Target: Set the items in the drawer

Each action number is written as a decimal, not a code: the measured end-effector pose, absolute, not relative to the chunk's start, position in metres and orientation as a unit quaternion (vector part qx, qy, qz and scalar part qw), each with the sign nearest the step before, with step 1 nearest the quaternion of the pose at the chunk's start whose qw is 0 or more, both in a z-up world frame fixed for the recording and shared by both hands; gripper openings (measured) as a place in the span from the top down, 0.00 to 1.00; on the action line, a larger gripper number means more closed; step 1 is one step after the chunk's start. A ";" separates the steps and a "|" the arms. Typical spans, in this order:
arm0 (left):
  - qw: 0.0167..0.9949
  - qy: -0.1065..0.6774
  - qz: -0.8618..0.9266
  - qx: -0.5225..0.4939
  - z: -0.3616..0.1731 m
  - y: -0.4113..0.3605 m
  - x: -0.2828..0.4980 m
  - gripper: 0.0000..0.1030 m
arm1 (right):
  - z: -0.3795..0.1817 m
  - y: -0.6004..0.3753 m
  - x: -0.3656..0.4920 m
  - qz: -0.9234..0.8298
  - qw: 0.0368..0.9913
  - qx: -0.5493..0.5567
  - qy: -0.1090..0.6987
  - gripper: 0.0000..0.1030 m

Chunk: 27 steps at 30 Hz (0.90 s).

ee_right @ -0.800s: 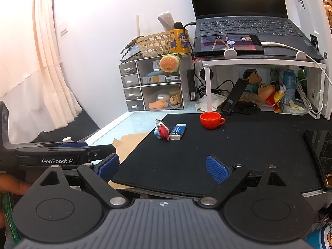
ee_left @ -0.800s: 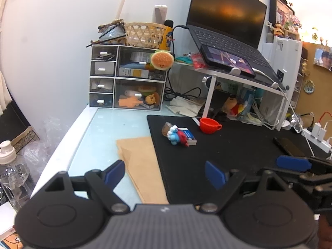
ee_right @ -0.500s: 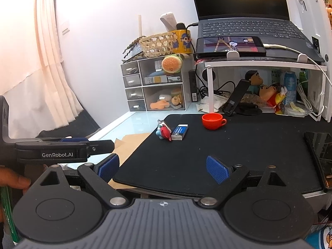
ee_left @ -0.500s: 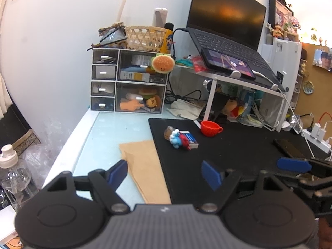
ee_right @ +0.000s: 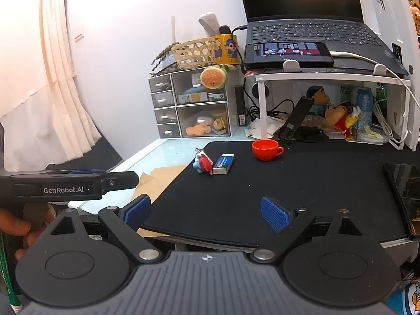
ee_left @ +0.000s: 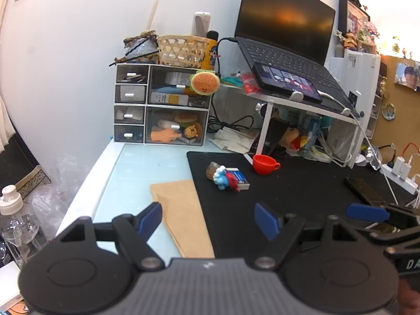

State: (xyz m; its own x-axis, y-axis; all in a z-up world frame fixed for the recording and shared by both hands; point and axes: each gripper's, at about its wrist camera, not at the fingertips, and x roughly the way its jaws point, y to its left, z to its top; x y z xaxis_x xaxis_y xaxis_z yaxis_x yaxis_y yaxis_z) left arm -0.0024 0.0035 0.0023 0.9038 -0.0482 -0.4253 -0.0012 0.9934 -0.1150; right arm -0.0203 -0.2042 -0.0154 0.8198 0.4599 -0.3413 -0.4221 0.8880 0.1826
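The left gripper (ee_left: 208, 219) hung low over the near edge of the desk, its blue-padded fingers (ee_left: 151, 218) spread wide with nothing between them. The right gripper (ee_right: 206, 214) was beside it, just as wide apart and just as empty, in front of the black mat (ee_right: 302, 183).

On that mat, well ahead of both grippers, a small blue and red figurine (ee_right: 202, 161) lay touching a blue and white eraser (ee_right: 223, 164). A red cup (ee_right: 265, 150) stood a little further back and to the right, apart from them. A sheet of brown paper (ee_left: 181, 215) lay on the pale desk top beside the mat's left edge.

Against the wall at the back stood the drawer unit (ee_left: 161, 105), all its clear drawers closed, with a burger toy (ee_left: 204, 83) at its upper right corner and a woven basket (ee_left: 181, 50) on top. A laptop (ee_right: 315, 30) sat on a white stand to the right, a phone (ee_right: 287, 52) propped at its front.
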 end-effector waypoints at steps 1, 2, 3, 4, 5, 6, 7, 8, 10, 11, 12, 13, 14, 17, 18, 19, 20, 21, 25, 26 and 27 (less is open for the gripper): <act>0.974 0.219 -0.008 -0.056 0.002 0.004 -0.003 0.22 | -0.015 -0.204 -0.020 0.230 0.953 0.050 0.191 0.09; 0.974 0.218 -0.005 -0.057 0.002 0.004 -0.003 0.22 | -0.015 -0.204 -0.021 0.228 0.954 0.050 0.191 0.09; 0.974 0.218 -0.006 -0.058 0.002 0.005 -0.004 0.22 | -0.015 -0.204 -0.021 0.226 0.954 0.050 0.191 0.09; 0.974 0.217 -0.006 -0.058 0.002 0.005 -0.004 0.22 | -0.015 -0.204 -0.021 0.224 0.954 0.051 0.190 0.09; 0.975 0.216 -0.006 -0.059 0.003 0.006 -0.005 0.22 | -0.015 -0.204 -0.021 0.222 0.955 0.051 0.190 0.08; 0.975 0.214 -0.005 -0.058 0.003 0.006 -0.005 0.22 | -0.016 -0.204 -0.021 0.220 0.955 0.051 0.190 0.08; 0.975 0.213 -0.004 -0.057 0.004 0.005 -0.005 0.22 | -0.016 -0.204 -0.021 0.218 0.956 0.051 0.191 0.07; 0.975 0.213 -0.003 -0.058 0.005 0.006 -0.005 0.22 | -0.016 -0.203 -0.021 0.218 0.956 0.051 0.191 0.06; 0.975 0.213 -0.003 -0.061 0.005 0.007 -0.006 0.22 | -0.015 -0.203 -0.021 0.216 0.956 0.052 0.191 0.03; 0.975 0.213 -0.003 -0.061 0.005 0.007 -0.006 0.22 | -0.015 -0.202 -0.021 0.216 0.956 0.052 0.190 0.03; 0.975 0.213 -0.003 -0.062 0.006 0.007 -0.006 0.22 | -0.015 -0.202 -0.021 0.215 0.956 0.052 0.190 0.03; 0.975 0.213 -0.003 -0.062 0.006 0.007 -0.006 0.22 | -0.015 -0.202 -0.020 0.214 0.957 0.052 0.190 0.03; 0.975 0.213 -0.004 -0.062 0.007 0.007 -0.007 0.22 | -0.014 -0.202 -0.020 0.214 0.957 0.052 0.190 0.03; 0.975 0.212 -0.005 -0.060 0.008 0.007 -0.008 0.22 | -0.014 -0.200 -0.022 0.212 0.958 0.053 0.188 0.03; 0.976 0.211 -0.006 -0.060 0.008 0.007 -0.008 0.22 | -0.014 -0.200 -0.021 0.212 0.958 0.052 0.187 0.03; 0.976 0.211 -0.006 -0.058 0.008 0.007 -0.008 0.22 | -0.014 -0.199 -0.021 0.213 0.958 0.052 0.186 0.03; 0.976 0.212 -0.006 -0.057 0.008 0.007 -0.007 0.22 | -0.013 -0.199 -0.021 0.214 0.958 0.052 0.186 0.03; 0.976 0.212 -0.006 -0.057 0.009 0.007 -0.007 0.22 | -0.013 -0.198 -0.021 0.214 0.958 0.052 0.185 0.03; 0.975 0.213 -0.011 -0.055 0.009 0.007 -0.005 0.22 | -0.014 -0.197 -0.017 0.215 0.957 0.051 0.186 0.03; 0.975 0.214 -0.011 -0.053 0.009 0.007 -0.004 0.21 | -0.014 -0.197 -0.017 0.216 0.957 0.050 0.187 0.03; 0.975 0.216 -0.011 -0.052 0.008 0.007 -0.003 0.21 | -0.014 -0.198 -0.017 0.218 0.957 0.049 0.187 0.03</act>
State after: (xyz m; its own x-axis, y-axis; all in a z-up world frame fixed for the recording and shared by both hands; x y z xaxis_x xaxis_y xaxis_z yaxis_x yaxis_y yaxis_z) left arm -0.0026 0.0072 0.0085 0.9069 -0.0441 -0.4191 -0.0005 0.9944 -0.1058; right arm -0.0167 -0.1976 -0.0142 0.8356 0.4346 -0.3359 -0.3981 0.9005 0.1750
